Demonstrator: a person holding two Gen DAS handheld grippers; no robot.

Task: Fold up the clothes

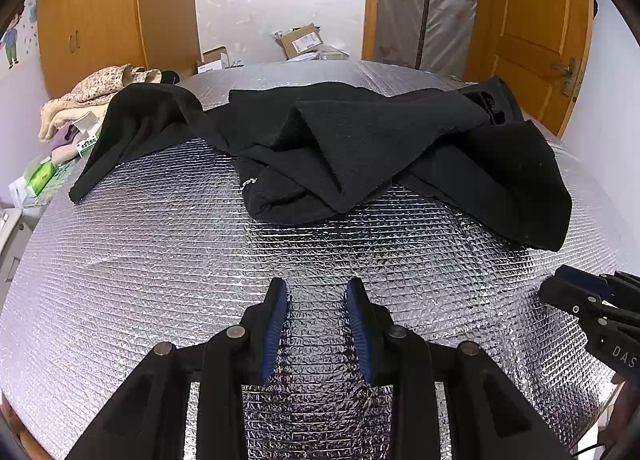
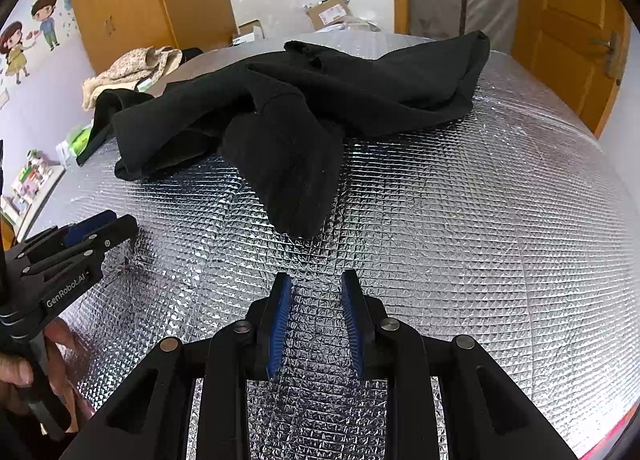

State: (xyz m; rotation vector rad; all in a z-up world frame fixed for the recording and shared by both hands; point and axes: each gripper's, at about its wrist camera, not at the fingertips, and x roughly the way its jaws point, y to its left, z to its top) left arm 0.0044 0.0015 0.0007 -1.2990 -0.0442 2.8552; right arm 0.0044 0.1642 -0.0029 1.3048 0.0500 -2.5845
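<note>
A crumpled black garment (image 1: pixel 360 148) lies bunched across the far half of the silver foil-covered table (image 1: pixel 160 260). One sleeve trails toward the left edge, another flap hangs toward the right. My left gripper (image 1: pixel 318 288) stands open over bare foil, well short of the cloth, with nothing between its blue pads (image 1: pixel 276 320). In the right wrist view the same black garment (image 2: pixel 288 120) has a flap pointing at my right gripper (image 2: pixel 316 280), which is open and empty a short way in front of that flap. Each gripper shows at the edge of the other's view.
A pile of beige and floral clothes (image 1: pixel 96 96) lies at the table's far left, with small boxes (image 1: pixel 40 176) beside it. Cardboard boxes (image 1: pixel 304 40) sit on the floor beyond. Wooden wardrobe (image 1: pixel 92 16) at left, wooden door (image 1: pixel 536 32) at right. A hand (image 2: pixel 24 364) holds the left gripper.
</note>
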